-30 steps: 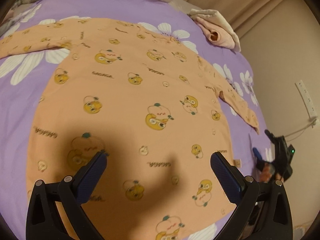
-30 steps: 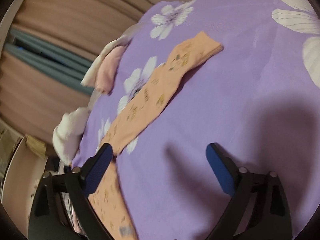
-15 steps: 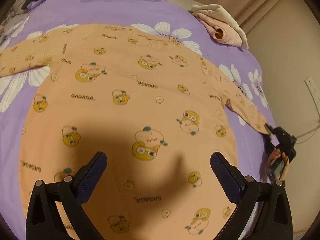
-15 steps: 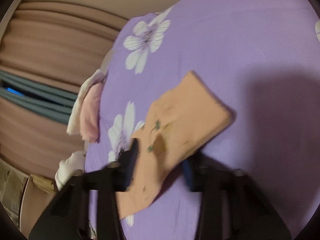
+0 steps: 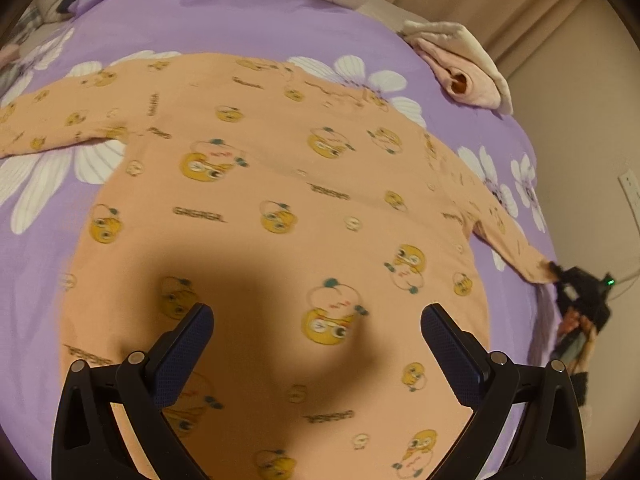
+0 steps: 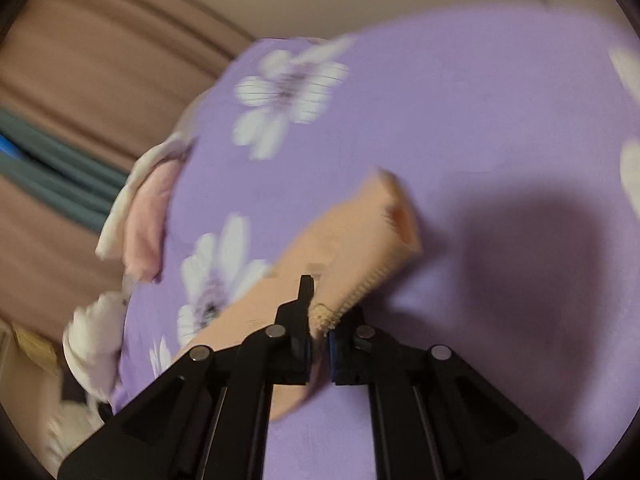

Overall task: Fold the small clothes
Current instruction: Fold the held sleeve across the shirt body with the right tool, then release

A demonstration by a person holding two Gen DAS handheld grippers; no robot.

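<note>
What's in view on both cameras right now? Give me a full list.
top: one, peach with yellow cartoon prints, spread flat on the sheet, sleeves out to both sides.
sleeve cuff: one, peach, lifted at the bed's edge, pinched by the right gripper.
sheet: one, purple with white flowers, under everything.
folded clothes: one pile, pink and cream, far corner of the bed.
curtain: brown, beyond the bed.
wall outlet: one, white, right wall.
left gripper: black, blue pads, jaws open above the top's hem.
right gripper: black, jaws shut on the cuff.

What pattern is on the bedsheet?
Purple bedsheet with white flowers, clearest in the left wrist view.
</note>
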